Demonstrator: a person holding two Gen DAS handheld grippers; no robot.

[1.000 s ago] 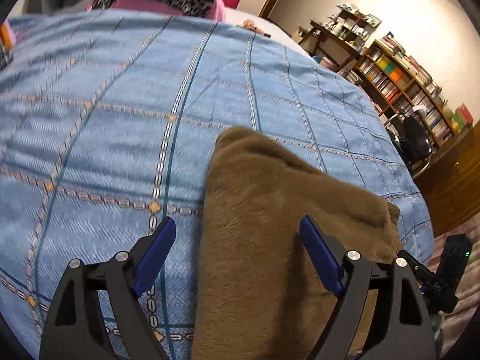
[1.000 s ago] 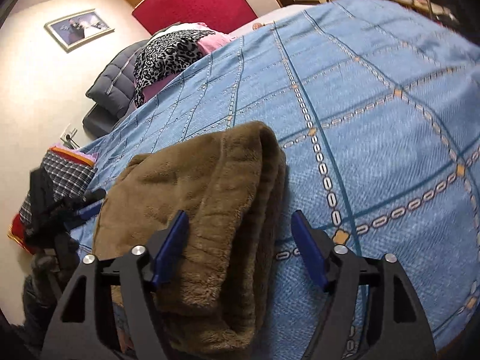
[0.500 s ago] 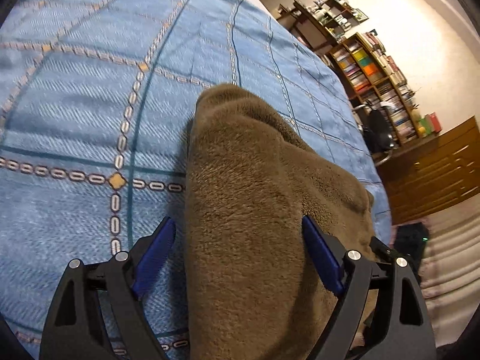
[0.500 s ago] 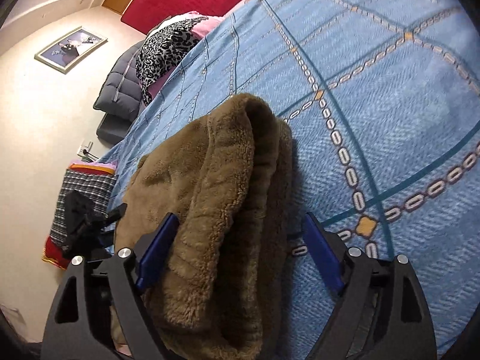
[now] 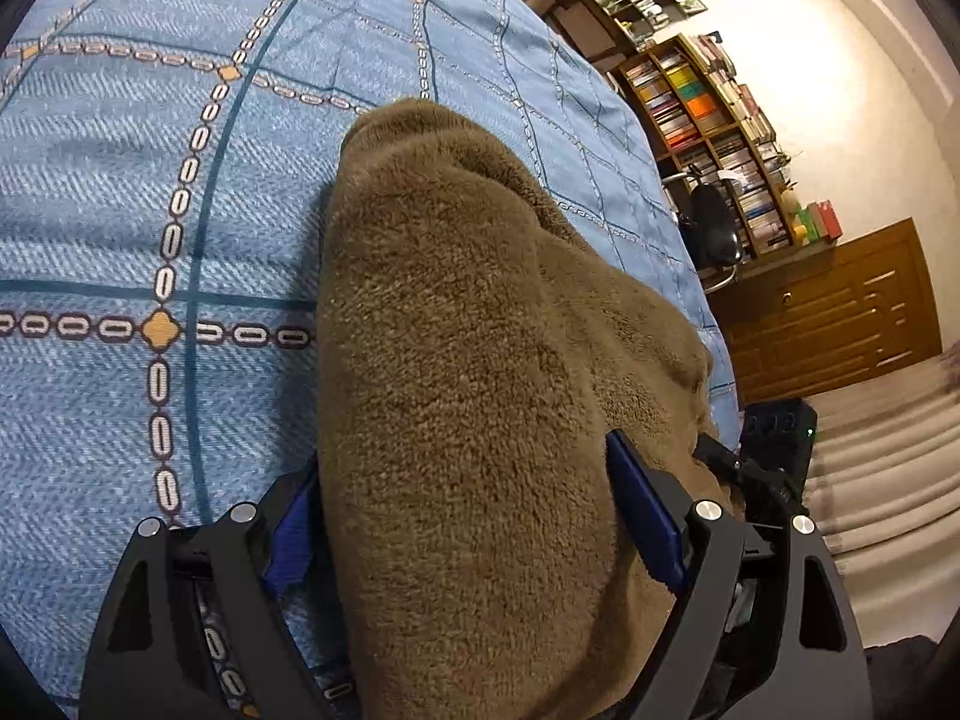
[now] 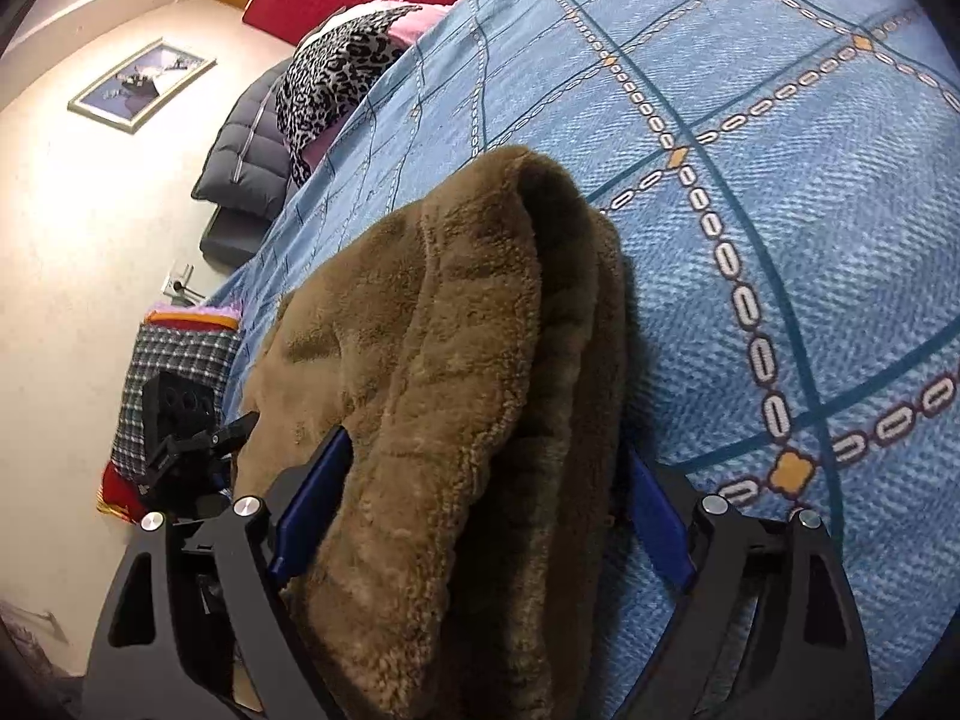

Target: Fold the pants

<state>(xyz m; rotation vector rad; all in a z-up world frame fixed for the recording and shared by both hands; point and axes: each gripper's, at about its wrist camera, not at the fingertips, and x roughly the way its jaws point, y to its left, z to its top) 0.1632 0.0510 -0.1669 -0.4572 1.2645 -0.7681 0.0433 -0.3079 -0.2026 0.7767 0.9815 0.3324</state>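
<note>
Left hand-held gripper [image 5: 465, 516] is spread wide, its blue pads [image 5: 645, 516] straddling one end of the folded brown pants [image 5: 468, 360], not clamped. Right hand-held gripper [image 6: 480, 510] likewise open, pads [image 6: 312, 504] on either side of the thick folded edge of the pants [image 6: 456, 360]. Pants lie as a bundle on the blue bed [image 5: 150, 192] near its edge, with the other gripper visible past the fabric in each view.
</note>
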